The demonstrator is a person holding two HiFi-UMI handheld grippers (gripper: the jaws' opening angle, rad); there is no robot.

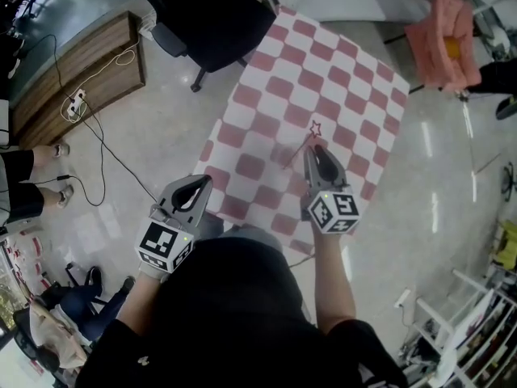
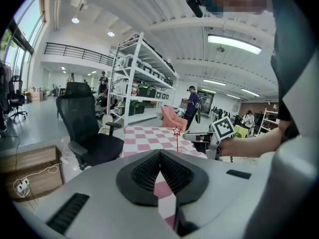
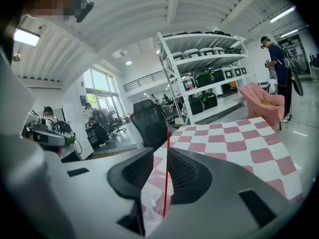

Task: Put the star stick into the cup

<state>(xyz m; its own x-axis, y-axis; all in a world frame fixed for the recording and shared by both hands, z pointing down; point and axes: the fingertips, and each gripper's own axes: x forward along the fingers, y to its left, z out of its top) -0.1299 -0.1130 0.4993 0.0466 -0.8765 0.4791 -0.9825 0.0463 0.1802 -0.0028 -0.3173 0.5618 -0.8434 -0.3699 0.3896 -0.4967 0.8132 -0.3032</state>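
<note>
The star stick (image 1: 316, 128) is a thin red stick with a white star on top. It stands nearly upright over the pink-checked table (image 1: 266, 95). In the right gripper view the stick (image 3: 166, 168) runs down the narrow gap between the jaws, against the right-hand one. A clear cup (image 3: 149, 206) shows faintly below, and the stick's lower end reaches toward it. My right gripper (image 1: 313, 149) is open by a small gap around the stick. My left gripper (image 1: 199, 186) is shut and empty, at the table's near left edge. It looks across at the star (image 2: 176, 131).
A black office chair (image 1: 218, 14) stands at the table's far left. A pink armchair (image 1: 444, 39) sits beyond the far right corner. A wooden bench (image 1: 73, 79) and cables lie on the floor to the left. White shelving (image 2: 142, 83) rises behind.
</note>
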